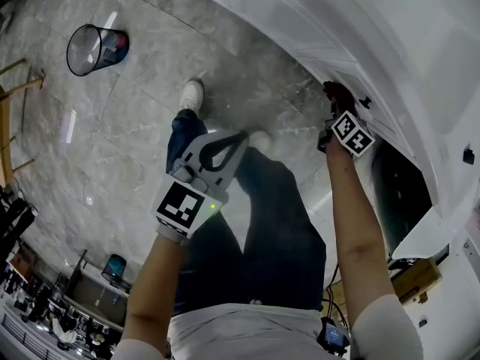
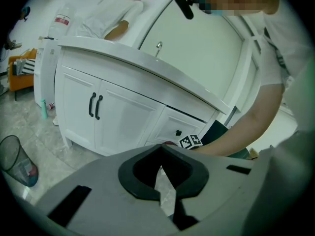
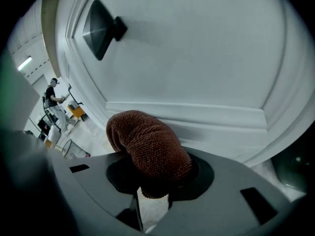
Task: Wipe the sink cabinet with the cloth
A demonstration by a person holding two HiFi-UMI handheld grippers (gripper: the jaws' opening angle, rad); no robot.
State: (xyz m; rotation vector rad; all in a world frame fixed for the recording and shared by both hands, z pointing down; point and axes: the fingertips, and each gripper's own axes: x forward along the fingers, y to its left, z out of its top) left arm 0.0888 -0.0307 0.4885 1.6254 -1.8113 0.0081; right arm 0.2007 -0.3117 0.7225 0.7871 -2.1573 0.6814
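The glossy grey stone floor (image 1: 97, 141) is carrying the white sink cabinet (image 2: 123, 117), which is standing on it on short feet. A black wire wastebasket (image 1: 96, 49) is sitting upright on the tiles well apart from the cabinet, with something red and blue lying in its bottom. The person's white shoe (image 1: 192, 94) is resting on the floor between them.

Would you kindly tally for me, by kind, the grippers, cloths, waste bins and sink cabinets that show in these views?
Grippers: 2, the left gripper and the right gripper
Cloths: 1, the brown cloth, held in the right gripper
Waste bins: 1, the wire waste bin
Sink cabinets: 1, the white sink cabinet
Total: 5
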